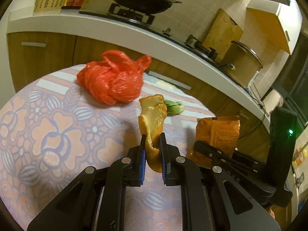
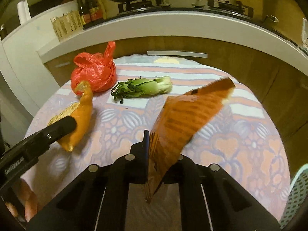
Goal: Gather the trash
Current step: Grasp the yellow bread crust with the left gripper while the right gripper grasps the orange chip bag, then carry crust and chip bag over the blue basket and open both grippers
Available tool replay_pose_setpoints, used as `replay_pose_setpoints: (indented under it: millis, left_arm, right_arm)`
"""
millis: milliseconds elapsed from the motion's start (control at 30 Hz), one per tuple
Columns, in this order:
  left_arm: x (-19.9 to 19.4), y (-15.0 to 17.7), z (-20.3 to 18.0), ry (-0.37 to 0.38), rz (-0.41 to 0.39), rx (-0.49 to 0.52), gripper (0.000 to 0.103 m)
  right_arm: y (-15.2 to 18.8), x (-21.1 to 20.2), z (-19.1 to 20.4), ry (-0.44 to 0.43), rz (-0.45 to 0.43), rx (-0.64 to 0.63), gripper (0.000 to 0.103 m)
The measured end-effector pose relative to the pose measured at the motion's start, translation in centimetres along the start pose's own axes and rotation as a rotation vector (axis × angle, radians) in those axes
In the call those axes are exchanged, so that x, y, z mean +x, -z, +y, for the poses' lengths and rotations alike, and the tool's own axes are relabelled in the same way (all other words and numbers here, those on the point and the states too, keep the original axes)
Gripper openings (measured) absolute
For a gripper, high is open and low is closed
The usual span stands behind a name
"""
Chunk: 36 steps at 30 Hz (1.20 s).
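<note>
My left gripper (image 1: pixel 152 136) is shut on an orange peel (image 1: pixel 152 119) and holds it above the floral tablecloth (image 1: pixel 57 130). The peel also shows in the right wrist view (image 2: pixel 80 115), at the left. My right gripper (image 2: pixel 152 134) is shut on an orange snack wrapper (image 2: pixel 184 115), lifted off the table; the wrapper hides its right finger. The wrapper also shows in the left wrist view (image 1: pixel 219 132), at the right. A knotted red plastic bag (image 2: pixel 94 73) and a green bok choy (image 2: pixel 144 87) lie on the far part of the table.
A white kitchen counter (image 2: pixel 154 27) with a wok, sauce bottles and a wicker basket (image 2: pixel 66 26) curves behind the table. Wooden cabinets stand below it. A pale green perforated bin rim (image 2: pixel 296 192) shows at the lower right.
</note>
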<state>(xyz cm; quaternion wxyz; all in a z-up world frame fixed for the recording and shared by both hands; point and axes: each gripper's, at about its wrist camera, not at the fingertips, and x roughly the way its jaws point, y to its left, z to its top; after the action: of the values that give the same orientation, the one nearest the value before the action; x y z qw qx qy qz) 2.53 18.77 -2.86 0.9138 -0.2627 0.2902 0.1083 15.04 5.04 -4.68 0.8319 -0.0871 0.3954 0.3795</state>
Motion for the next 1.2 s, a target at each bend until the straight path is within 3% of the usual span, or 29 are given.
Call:
replay_pose_setpoints:
  millis: [367,700,1000,1200]
  left_arm:
    - [-2.7,0.6,-7.5,0.118,-0.002,0.110,0.011]
    - [-3.7,1.9,-16.6,0.225,0.013,0.247,0.011]
    - [-2.2,4.0,-24.7,0.299,0.055,0.367,0.011]
    - [1.9,7.0,-29.3,0.343,0.165,0.419,0.012]
  right_arm:
    - [1.4,-9.8,-3.0,0.015,-0.130,0.015,0.007]
    - [3.2,-16.9,-7.7,0.091,-0.217,0.056,0.007]
    - [6.5,-21.6,-15.1,0.191,-0.260,0.174,0.007]
    - [9.9,-23.0,-20.7,0.272,-0.247,0.286,0.007]
